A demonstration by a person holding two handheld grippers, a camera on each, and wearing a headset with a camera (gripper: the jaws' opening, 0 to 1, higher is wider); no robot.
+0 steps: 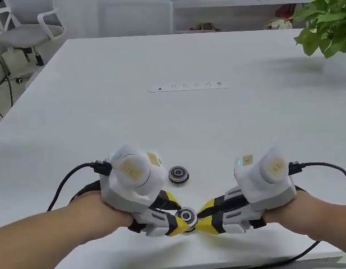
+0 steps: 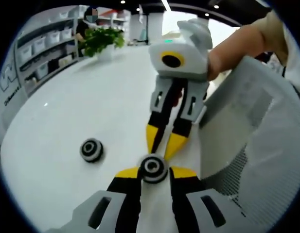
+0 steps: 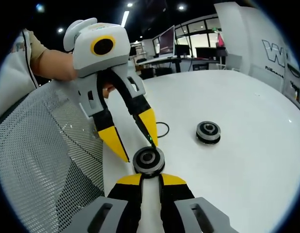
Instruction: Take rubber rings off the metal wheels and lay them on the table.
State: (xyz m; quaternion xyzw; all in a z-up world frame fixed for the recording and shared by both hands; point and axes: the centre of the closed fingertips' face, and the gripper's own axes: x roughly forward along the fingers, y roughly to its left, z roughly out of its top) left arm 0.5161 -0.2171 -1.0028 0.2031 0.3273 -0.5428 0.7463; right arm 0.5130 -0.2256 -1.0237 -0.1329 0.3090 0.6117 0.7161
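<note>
The white table (image 1: 105, 112) ran wide and bare ahead and to both sides. Its near edge lay just under the grippers, with a mesh chair (image 2: 256, 155) close behind it. An office chair (image 1: 27, 28) stood past the far left corner, and a plant (image 1: 325, 25) hung over the far right. A power strip (image 1: 187, 86) was set flush at mid-table.

The left gripper (image 1: 175, 213) and the right gripper (image 1: 203, 217) met tip to tip near that edge. The left's jaws were spread to the width of the held wheel (image 1: 187, 215) and clamped its sides. The right's jaws were nearly together, tips against that wheel's rim. Whether they pinched its rubber ring could not be told. The second wheel (image 1: 178, 174) lay flat, near but apart, farther in on the table.
</note>
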